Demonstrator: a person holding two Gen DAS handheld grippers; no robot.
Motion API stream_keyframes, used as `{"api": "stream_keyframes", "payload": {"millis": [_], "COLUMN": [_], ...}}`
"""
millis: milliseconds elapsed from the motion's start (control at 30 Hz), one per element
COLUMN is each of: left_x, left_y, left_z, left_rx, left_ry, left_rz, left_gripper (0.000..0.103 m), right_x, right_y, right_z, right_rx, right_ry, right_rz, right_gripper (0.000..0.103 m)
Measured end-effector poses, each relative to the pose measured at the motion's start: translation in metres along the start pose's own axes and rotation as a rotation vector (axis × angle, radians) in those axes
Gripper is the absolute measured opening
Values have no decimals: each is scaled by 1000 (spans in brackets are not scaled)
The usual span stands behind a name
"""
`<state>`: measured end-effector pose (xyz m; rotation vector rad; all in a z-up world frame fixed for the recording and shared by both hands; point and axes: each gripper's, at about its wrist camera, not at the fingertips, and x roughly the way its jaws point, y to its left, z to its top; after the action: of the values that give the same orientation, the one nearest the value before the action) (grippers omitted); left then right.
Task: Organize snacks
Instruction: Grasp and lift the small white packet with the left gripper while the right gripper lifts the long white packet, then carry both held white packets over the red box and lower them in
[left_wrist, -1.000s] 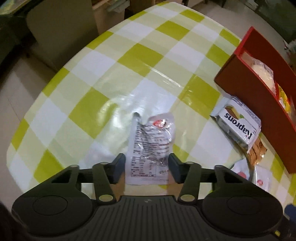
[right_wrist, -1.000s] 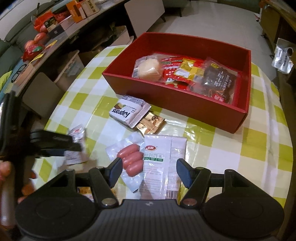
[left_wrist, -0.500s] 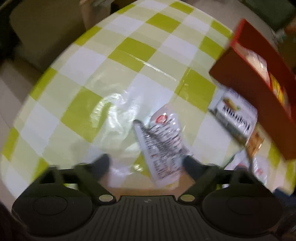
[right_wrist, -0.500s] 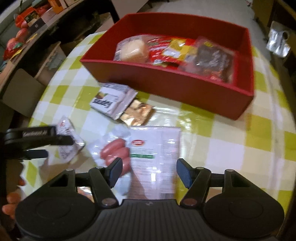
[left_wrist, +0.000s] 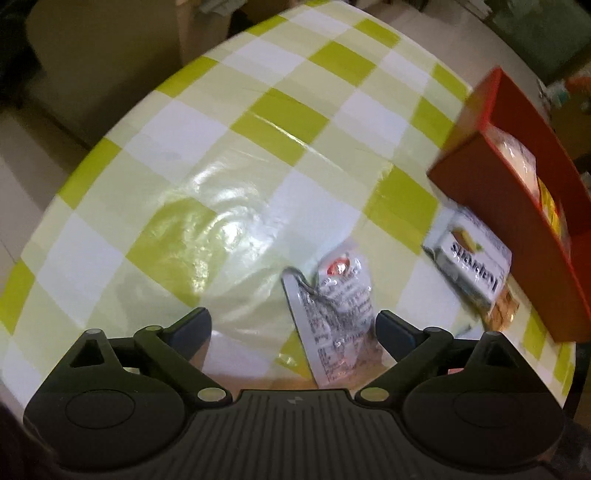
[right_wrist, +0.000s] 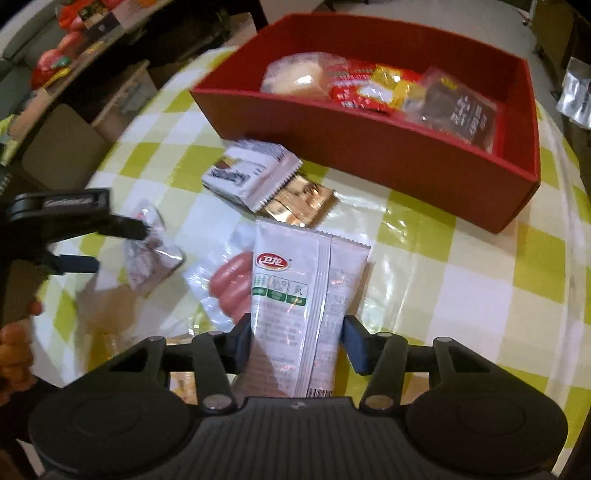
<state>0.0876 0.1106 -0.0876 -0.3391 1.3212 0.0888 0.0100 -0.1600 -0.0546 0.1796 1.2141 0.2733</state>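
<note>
The red box (right_wrist: 388, 162) sits on the checked tablecloth (right_wrist: 461, 280) and serves as the landmark here. Inside it lie a pale bun in clear wrap (right_wrist: 295, 75), red and yellow sachets (right_wrist: 373, 88) and a dark packet (right_wrist: 461, 110).

Just in front of the box's near wall lies a white-and-grey biscuit pack (right_wrist: 251, 173), partly on top of a golden wrapper (right_wrist: 303, 201). Nearer the camera than these, the right gripper (right_wrist: 297, 341) has its jaws closed on the lower part of a white pouch with a red logo and green band (right_wrist: 295, 291); both pads press against its sides. Under the pouch's left edge, a clear pack of pink sausages (right_wrist: 229, 284) rests on the cloth.

Further from the box, to the left, the left gripper (left_wrist: 293, 330) stands with its jaws spread wide. A small crumpled silvery packet with printed text (left_wrist: 336, 314) lies on the cloth between them, close against the right-hand finger, and no pad presses on it. A person's fingers (right_wrist: 14, 343) show at the left edge of the right wrist view
</note>
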Motion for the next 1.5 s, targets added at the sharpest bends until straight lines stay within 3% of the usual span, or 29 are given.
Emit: {"api": "stream_keyframes", "payload": {"millis": [100,200,267,400,433,567,700,1133,1500], "left_x": [2,3,3,5,6,5,4,-39,-52], "left_y": [-4,-20,-32,-51,-56,-74,-79,-106,-115], "left_z": [3,-1,-3,-5,-7,-18,-30,-49,-53], "left_rx": [-56,-48,-26,17,43,146,208,439,506], "left_ry": [-13,-26,-52,-109,-117,-85,-70,-314,-401], "left_rz": [9,20,55,137,142,88,95,190,208], "left_gripper": [101,98,87,73,62,62,61,62,62], "right_x": [-14,-22,-23,-24,-26,-34,-40,-44,-38], "right_y": [0,0,1,1,0,-7,-8,-1,5], "right_z": [4,5,6,4,4,3,1,10,17], "right_rx": [-8,-6,-13,-21,-21,-13,-11,-28,-42], "right_ry": [-44,-69,-70,-71,-74,-96,-113,-159,-160], "right_rz": [-3,7,13,28,29,27,29,-8,-33], "right_gripper": [61,61,61,61,61,61,61,61,61]}}
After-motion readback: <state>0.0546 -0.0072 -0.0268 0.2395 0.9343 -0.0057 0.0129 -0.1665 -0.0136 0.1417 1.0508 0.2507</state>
